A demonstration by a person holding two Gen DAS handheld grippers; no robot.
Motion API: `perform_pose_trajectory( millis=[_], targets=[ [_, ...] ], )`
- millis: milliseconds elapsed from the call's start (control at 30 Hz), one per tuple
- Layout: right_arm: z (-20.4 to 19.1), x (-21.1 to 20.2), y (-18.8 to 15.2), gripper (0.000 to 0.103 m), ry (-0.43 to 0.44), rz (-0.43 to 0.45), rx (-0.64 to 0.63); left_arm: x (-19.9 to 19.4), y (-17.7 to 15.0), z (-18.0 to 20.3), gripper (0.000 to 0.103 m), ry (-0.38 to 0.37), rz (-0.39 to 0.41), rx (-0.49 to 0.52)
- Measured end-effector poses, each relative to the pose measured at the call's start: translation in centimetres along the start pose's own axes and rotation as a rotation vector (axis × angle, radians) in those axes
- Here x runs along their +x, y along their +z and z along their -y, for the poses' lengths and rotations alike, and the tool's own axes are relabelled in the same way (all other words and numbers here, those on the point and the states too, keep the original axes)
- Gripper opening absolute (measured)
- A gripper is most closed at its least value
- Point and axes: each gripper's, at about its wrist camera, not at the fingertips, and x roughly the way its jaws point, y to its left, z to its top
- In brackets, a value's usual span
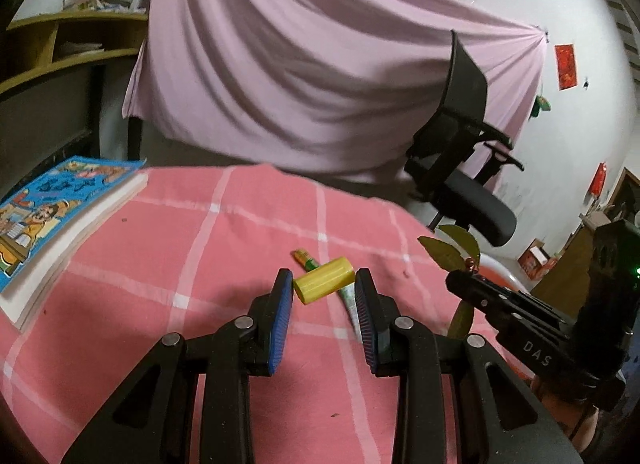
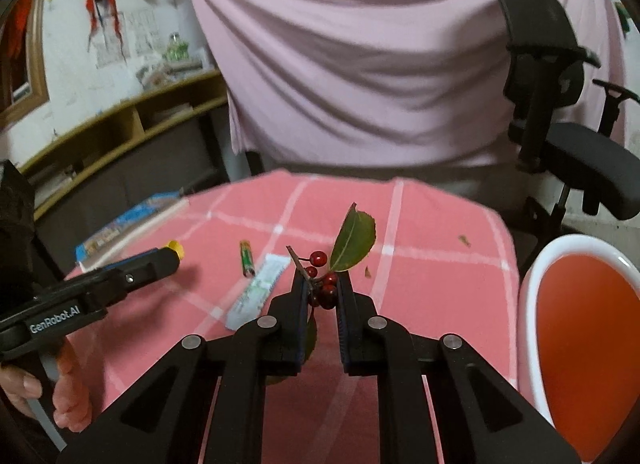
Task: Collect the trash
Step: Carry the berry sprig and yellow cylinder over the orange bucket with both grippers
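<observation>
My left gripper is shut on a yellow plastic cap and holds it above the pink checked tablecloth. Under it lie a white-green tube and a small green-orange wrapper. My right gripper is shut on a twig of red berries with a green leaf. The twig also shows in the left wrist view. The tube and wrapper lie left of the right gripper. The left gripper shows there with the cap.
A white bin with a red liner stands right of the table. A stack of blue picture books lies at the table's left. A black office chair and a pink sheet stand behind. Small crumbs dot the cloth.
</observation>
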Motion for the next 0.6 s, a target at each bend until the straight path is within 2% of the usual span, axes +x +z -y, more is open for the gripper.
perform_pose_trajectory(
  millis=[133,300,400,600],
  targets=[
    [-0.3,-1.5,0.0,0.011,-0.003,0.085,-0.002,-2.3,-0.3,1.1,0.027,-0.025,0.127,0.039],
    [-0.8,-3.9,-0.2,0.011,-0.001,0.216,-0.021,-5.3,-1.3,3.2,0.027,-0.001,0.279,0.122],
    [-0.8,-5.7,-0.3,0.011,0.002,0.308,-0.023,-6.1,-1.5,4.2,0.027,0.007,0.335,0.129],
    [0.3,-9.2,-0.1,0.012,-0.050,0.457,-0.032,-6.0,-0.8,7.8,0.027,-0.021,0.384,0.182]
  ],
)
